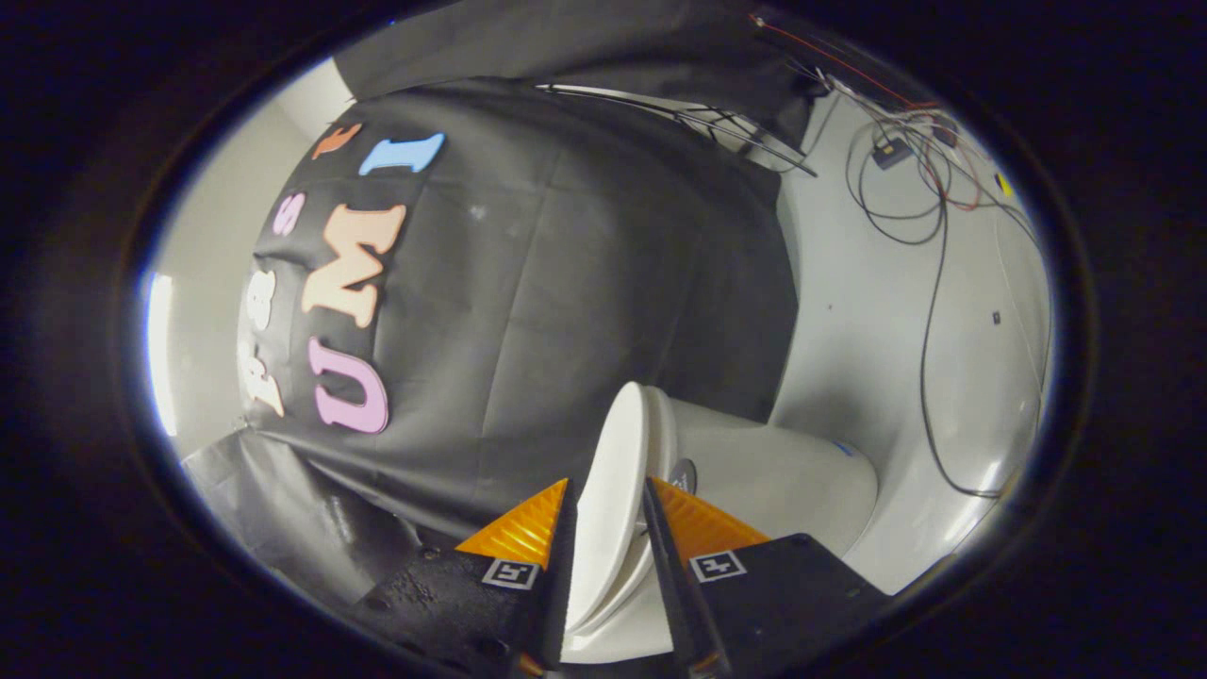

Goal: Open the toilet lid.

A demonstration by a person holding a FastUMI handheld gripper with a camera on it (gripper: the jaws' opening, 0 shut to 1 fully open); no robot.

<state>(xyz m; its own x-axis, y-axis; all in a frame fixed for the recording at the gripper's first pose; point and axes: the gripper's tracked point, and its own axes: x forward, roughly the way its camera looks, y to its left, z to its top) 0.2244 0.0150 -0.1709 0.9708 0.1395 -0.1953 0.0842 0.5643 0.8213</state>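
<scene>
Gripper view, rolled hard to one side, so I am reading the scene tilted. Going left to right: I am seeing a pale wall (pixel 203 311) at the far left, then the black cloth (pixel 585 283) of the booth hanging across the middle and bunching toward the floor near the left finger.

The tongs (pixel 608 500) are sitting at the bottom of the view, and the toilet lid (pixel 613 471) is standing edge-on in the gap between the two fingers. The fingers are lying close along either face of the lid, looking pinched on it, though I cannot confirm firm contact on both sides. The lid is lifted clear of the bowl and is rising beyond the fingertips.

Just right of the lid, the white toilet body (pixel 783 471) is running away from the fingers. Further right, the light floor (pixel 877 311) is carrying loose dark cables (pixel 929 311), with red wires and a small box beyond them.
</scene>
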